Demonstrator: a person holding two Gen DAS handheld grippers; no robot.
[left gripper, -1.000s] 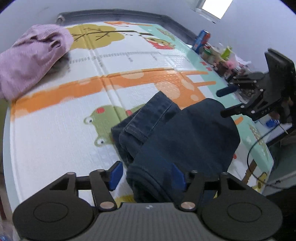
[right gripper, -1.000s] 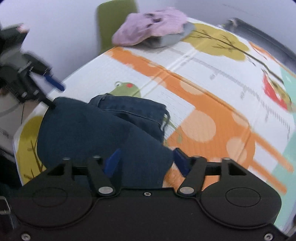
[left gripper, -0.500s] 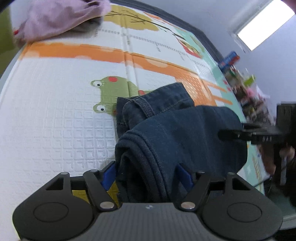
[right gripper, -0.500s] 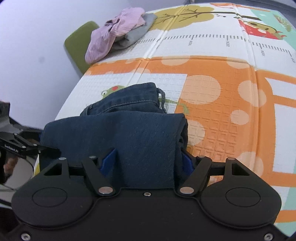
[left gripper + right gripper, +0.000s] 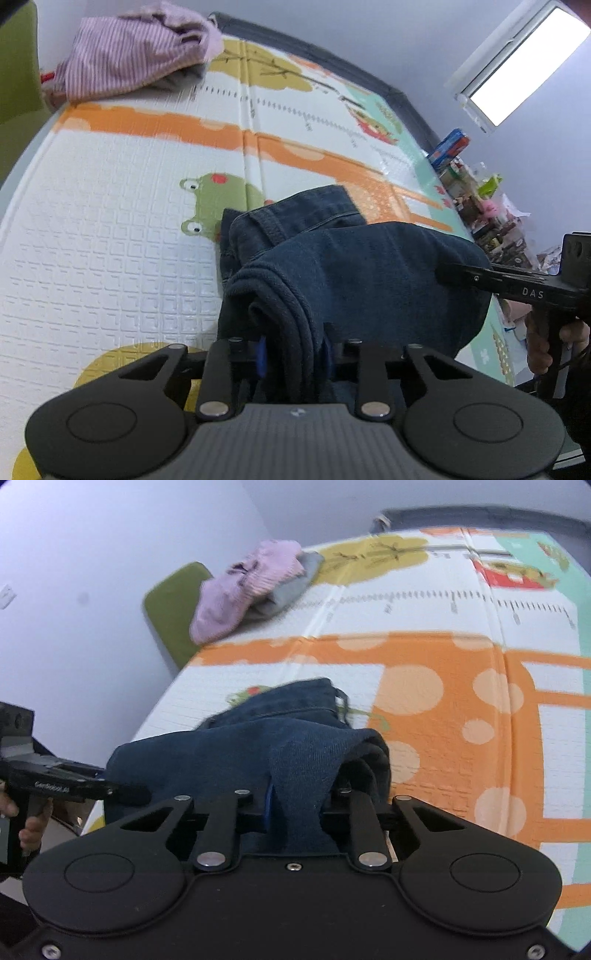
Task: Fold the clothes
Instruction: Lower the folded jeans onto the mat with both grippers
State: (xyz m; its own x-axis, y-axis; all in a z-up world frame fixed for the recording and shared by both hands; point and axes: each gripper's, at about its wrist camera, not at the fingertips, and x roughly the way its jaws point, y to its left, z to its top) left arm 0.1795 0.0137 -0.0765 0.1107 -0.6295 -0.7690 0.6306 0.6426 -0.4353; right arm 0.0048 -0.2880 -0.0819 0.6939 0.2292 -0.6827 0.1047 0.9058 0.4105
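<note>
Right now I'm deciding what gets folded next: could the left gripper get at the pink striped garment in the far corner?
Probably not yet. The left gripper is closing on the jeans, so it is occupied. The pink striped garment lies across the play mat, whose surface between them is bare.

Bare play mat (image 5: 110, 258) lies open beyond the jeans (image 5: 369, 273); pink clothes (image 5: 129, 62) block its far corner.

Your two wrist cameras look steeply down along their fingers, very near the folded jeans (image 5: 354, 273) on the play mat (image 5: 110, 229), from opposite ends, each catching the other's gripper.
</note>
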